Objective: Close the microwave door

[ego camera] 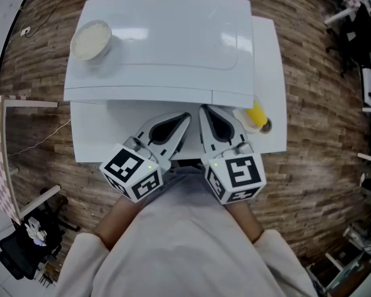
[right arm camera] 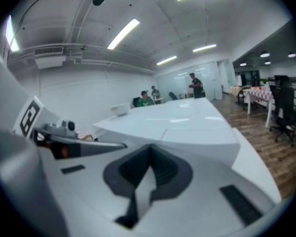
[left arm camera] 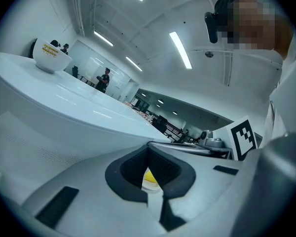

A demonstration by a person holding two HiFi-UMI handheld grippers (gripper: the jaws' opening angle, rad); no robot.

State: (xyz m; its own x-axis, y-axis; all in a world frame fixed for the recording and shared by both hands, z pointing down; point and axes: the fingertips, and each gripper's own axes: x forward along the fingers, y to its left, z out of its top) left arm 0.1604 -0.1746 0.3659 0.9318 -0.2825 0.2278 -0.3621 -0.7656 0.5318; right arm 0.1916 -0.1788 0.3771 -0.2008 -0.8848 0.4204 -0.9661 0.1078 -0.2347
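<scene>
microwave (ego camera: 167, 42) is set on the counter (ego camera: 93, 141); just in front of it, left tongs (ego camera: 185, 116) and right tongs (ego camera: 203, 110) are clenched shut, empty.

No words, numbers or brand names can be read anywhere. The white bowl (left arm camera: 50, 56) on top of the microwave carries a small yellow-orange print on its side, seen in the left gripper view, but it is too small to make out. The left marker cube (ego camera: 134, 171) and the right marker cube (ego camera: 236, 175) bear black-and-white square patterns, coded blocks without letters or digits.
</scene>
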